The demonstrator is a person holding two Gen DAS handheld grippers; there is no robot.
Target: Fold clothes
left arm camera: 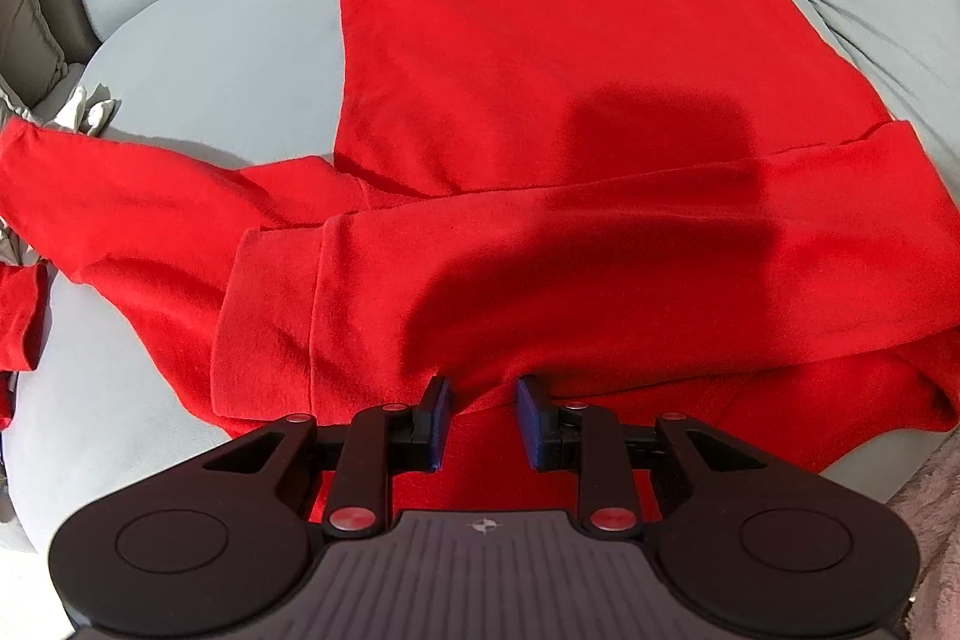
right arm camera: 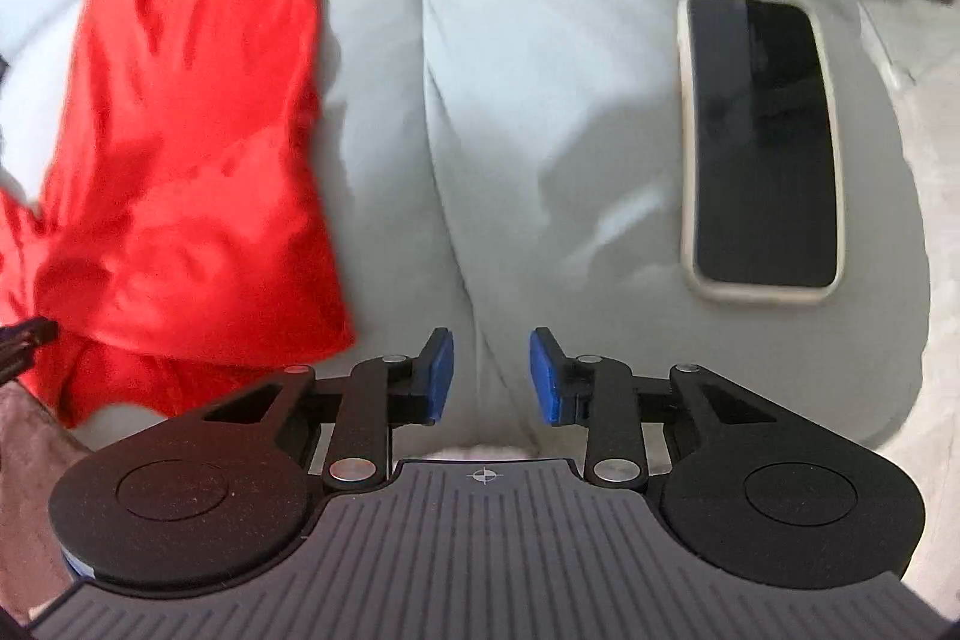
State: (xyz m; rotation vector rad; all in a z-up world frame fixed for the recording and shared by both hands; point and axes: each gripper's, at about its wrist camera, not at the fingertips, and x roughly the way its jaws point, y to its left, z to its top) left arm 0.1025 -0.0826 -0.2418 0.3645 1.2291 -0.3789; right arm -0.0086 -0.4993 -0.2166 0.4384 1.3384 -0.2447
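On the grey sofa cushion (left arm camera: pixel 198 58) lies a red sweatshirt (left arm camera: pixel 540 70), its body spread flat and one sleeve (left arm camera: pixel 480 268) folded across the lower part, cuff toward the left. A second sleeve trails off to the left, where the frame edge cuts it; a separate scrap of red cloth (left arm camera: pixel 21 316) at that edge is too cropped to identify. A dark shadow falls over the folded sleeve and hides its surface detail. Pale crumpled fabric (left arm camera: pixel 90 112) at the far left is hard to make out.

Bare cushion is visible left of the garment's body and along its right side, where a rumpled grey cover begins. In the right wrist view, which is blurred, the garment's edge (right arm camera: pixel 198 148) lies to the left, and open grey cushion extends rightward to a phone (right arm camera: pixel 762 142) lying face up, well apart from the cloth.

The left gripper (left arm camera: pixel 480 421) points down at the near hem of the sweatshirt; its blue pads (left arm camera: pixel 441 424) stand a little apart with red fabric between and beneath them, but whether they press on it cannot be told. The right gripper (right arm camera: pixel 491 376) hovers over bare cushion just beside the garment's right edge, its fingers apart with nothing between them.
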